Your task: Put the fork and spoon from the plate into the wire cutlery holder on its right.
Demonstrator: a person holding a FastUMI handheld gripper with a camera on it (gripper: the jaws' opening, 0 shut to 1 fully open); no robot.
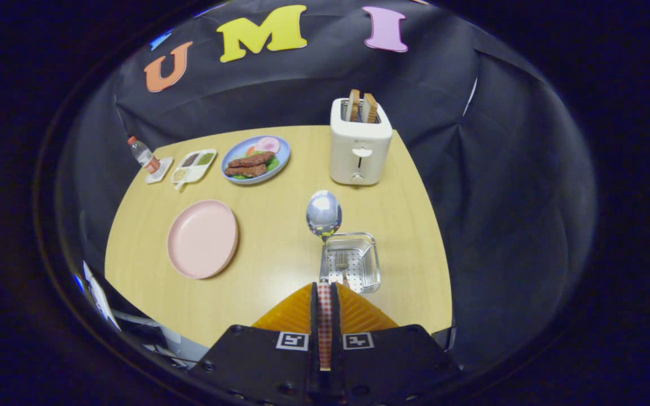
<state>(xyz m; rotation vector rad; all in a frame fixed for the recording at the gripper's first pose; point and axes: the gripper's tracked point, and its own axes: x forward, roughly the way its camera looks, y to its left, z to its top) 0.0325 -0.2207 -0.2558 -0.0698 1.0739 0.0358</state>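
Wood-grain table top (280, 270) spreads under everything, pale and smooth, and I take its things from biggest down. At about one o'clock from my fingers stands the white toaster (360, 148) with two slices up in its slots. At ten o'clock lies the pink plate (202, 238), bare now, so both pieces are off it. Beyond it, near eleven o'clock, sits a blue plate of food (256, 159), with a small divided tray (194, 165) and a little bottle (143, 153) further round to its left.

Just ahead of my fingers, a touch toward one o'clock, is the wire cutlery holder (353, 261), a shiny mesh basket. The fork (342, 265) already lies inside it, tines showing.

My gripper (324, 316) is clenched on the spoon (324, 217): both fingers press the checked handle between them, and the bowl points away at twelve o'clock, hanging just left of the holder's near corner.

I judge the spoon stiff, light and slick, polished steel with a thin handle. Held this far back on the handle, the bowl end is the heavy end and could swing or slide in the pinch, so I would keep the grip firm until the bowl is over the basket. The basket looks light too; a knock could shove it along the table.
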